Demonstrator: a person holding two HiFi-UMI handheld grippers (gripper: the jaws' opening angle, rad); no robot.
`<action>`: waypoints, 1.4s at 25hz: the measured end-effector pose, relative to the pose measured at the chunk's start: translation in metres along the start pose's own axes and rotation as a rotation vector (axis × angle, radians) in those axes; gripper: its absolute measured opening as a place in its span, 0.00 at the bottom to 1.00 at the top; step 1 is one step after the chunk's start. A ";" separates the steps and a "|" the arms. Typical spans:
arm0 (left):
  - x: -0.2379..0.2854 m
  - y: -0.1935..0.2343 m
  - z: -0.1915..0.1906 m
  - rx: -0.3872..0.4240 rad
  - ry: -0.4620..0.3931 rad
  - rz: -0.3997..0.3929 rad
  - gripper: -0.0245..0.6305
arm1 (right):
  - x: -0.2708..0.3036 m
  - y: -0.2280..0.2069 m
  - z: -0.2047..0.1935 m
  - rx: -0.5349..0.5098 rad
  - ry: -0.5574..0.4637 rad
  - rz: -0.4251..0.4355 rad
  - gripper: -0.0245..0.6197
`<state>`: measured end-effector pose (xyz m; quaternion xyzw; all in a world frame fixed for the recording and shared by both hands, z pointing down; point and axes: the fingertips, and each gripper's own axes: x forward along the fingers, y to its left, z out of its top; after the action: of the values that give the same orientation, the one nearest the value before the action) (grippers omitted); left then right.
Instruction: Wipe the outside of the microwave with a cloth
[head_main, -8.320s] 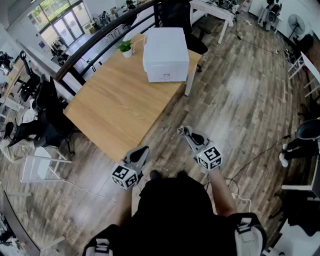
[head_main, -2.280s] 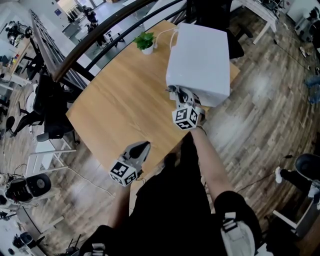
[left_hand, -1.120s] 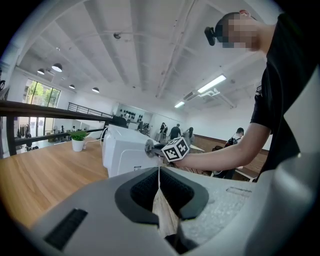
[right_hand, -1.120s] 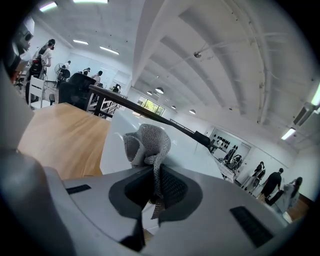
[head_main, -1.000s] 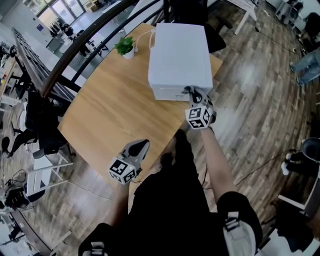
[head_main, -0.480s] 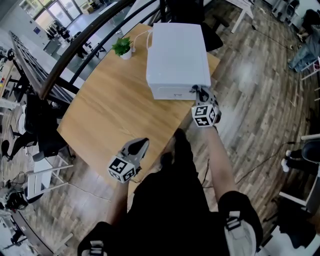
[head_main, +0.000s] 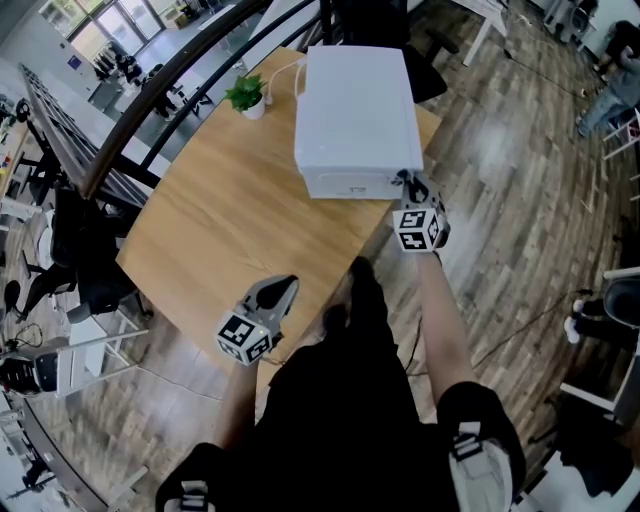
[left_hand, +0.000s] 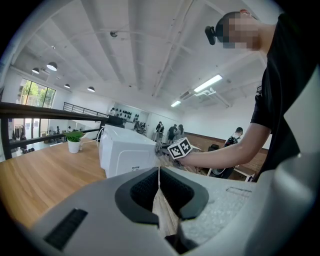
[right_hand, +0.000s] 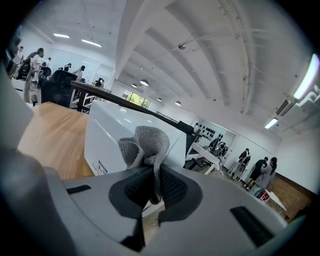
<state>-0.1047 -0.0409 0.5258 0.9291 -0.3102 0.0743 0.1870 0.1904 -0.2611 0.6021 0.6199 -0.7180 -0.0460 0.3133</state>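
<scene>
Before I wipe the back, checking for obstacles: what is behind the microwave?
A white cable leaves its rear toward a small potted plant. The microwave hides its own back panel and the tabletop just behind.

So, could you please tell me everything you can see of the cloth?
The cloth is grey with a knitted, mesh-like weave, soft and bunched into upright folds. Its lower part is pinched between the shut jaws of the right gripper, and the loose folds stand above them. It sits close to a near corner of the white microwave; whether it touches it cannot be told.
</scene>
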 end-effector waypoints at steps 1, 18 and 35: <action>0.000 0.000 0.000 0.000 0.001 0.000 0.05 | 0.001 -0.001 0.000 0.000 0.001 -0.002 0.06; 0.004 -0.002 -0.006 -0.004 0.004 0.002 0.05 | 0.004 -0.005 -0.017 0.050 0.035 -0.005 0.06; 0.009 0.001 -0.011 -0.021 0.016 0.021 0.05 | 0.019 0.014 -0.046 0.060 0.092 0.043 0.06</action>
<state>-0.0985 -0.0428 0.5385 0.9232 -0.3191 0.0802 0.1985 0.2011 -0.2612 0.6524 0.6151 -0.7169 0.0109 0.3282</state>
